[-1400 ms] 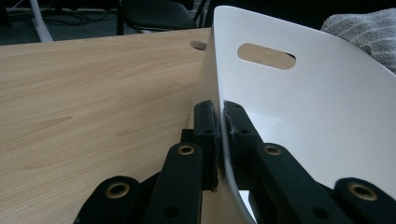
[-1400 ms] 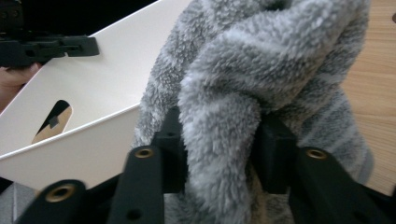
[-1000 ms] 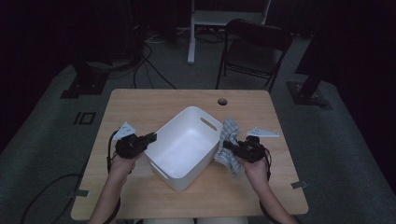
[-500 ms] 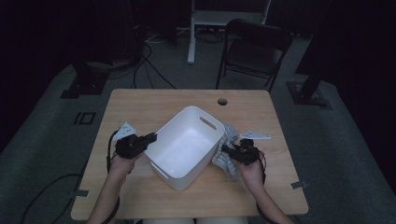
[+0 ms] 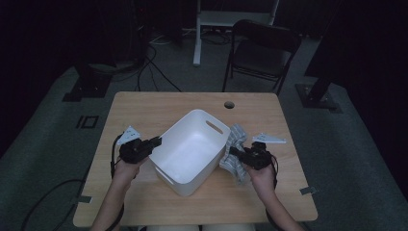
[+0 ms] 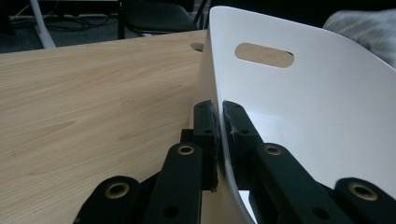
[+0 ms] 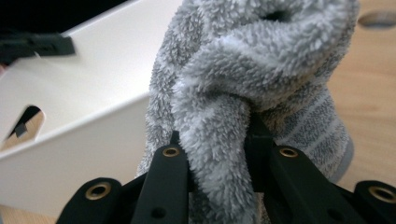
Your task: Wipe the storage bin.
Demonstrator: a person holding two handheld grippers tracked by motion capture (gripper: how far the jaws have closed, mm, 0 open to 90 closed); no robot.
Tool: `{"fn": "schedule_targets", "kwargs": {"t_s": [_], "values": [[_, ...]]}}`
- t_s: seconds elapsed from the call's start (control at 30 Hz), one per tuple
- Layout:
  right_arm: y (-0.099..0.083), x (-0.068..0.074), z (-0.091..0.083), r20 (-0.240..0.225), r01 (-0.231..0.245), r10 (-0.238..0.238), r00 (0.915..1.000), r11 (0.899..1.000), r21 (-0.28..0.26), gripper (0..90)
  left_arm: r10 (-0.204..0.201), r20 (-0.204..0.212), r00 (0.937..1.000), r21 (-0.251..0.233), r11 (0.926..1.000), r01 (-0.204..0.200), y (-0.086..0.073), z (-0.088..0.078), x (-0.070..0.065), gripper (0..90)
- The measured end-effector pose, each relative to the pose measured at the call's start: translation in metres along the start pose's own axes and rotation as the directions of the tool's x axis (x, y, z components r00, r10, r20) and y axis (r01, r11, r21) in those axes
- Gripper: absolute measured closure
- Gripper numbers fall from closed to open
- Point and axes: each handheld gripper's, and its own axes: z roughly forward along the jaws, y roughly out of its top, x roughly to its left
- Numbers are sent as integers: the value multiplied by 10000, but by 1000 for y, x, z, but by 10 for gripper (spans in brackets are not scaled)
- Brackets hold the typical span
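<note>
So far my left gripper (image 6: 218,116) pinches the white bin's (image 5: 192,144) wall, steadying it, and my right gripper (image 7: 219,135) clamps the grey towel (image 7: 261,70) just beside it; lifting the towel in remains.

A dim studio or lab set up for recording: a lone wooden tabletop (image 5: 144,115) on grey carpet (image 5: 43,139), black stand bases (image 5: 84,89), loose cables (image 5: 159,77) and a folding chair (image 5: 262,53) behind.
</note>
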Motion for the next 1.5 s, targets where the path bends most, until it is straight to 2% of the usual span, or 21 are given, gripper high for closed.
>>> {"fn": "schedule_targets", "kwargs": {"t_s": [0.1,0.37,0.53,0.77,0.93,1.03,1.13,1.27,1.4,1.43,1.5], "values": [[0,2,2,142,206,-206,9997,9998,-14,758,42,-30,10000,-15,10000,-42,0,0,0,846],[-5,1,7,206,161,-163,9997,9998,73,758,96,-80,9999,18,10000,-96,0,0,-1,848],[-13,1,16,320,186,-201,9993,9988,459,759,217,21,9998,85,9997,-218,0,0,-1,847],[-25,-4,25,346,57,-90,9994,9953,970,758,564,-154,9983,150,9983,-561,1,0,-2,846],[-25,-5,24,313,-33,1,9995,9950,996,758,514,-177,9985,66,9987,-513,1,0,-2,836],[-23,-7,18,209,-179,163,9996,9966,798,758,673,-521,9964,118,9977,-668,3,-1,-3,779],[-20,-8,12,204,-264,252,9995,9976,640,758,391,-612,9974,104,9992,-385,4,-4,0,683],[-16,-7,4,136,-338,333,9994,9987,372,759,350,-855,9957,-72,9993,-358,7,-11,-1,571],[-11,-5,-6,62,-289,289,9996,9996,37,758,947,-1311,9868,129,9955,-938,9,-16,-6,524],[-10,-4,-9,34,-286,286,9996,9996,-41,758,961,-1481,9843,276,9953,-930,9,-17,-7,523],[-8,-2,-14,-22,-265,265,9996,9994,-207,758,815,-1253,9888,327,9964,-780,9,-18,-7,516]]}}
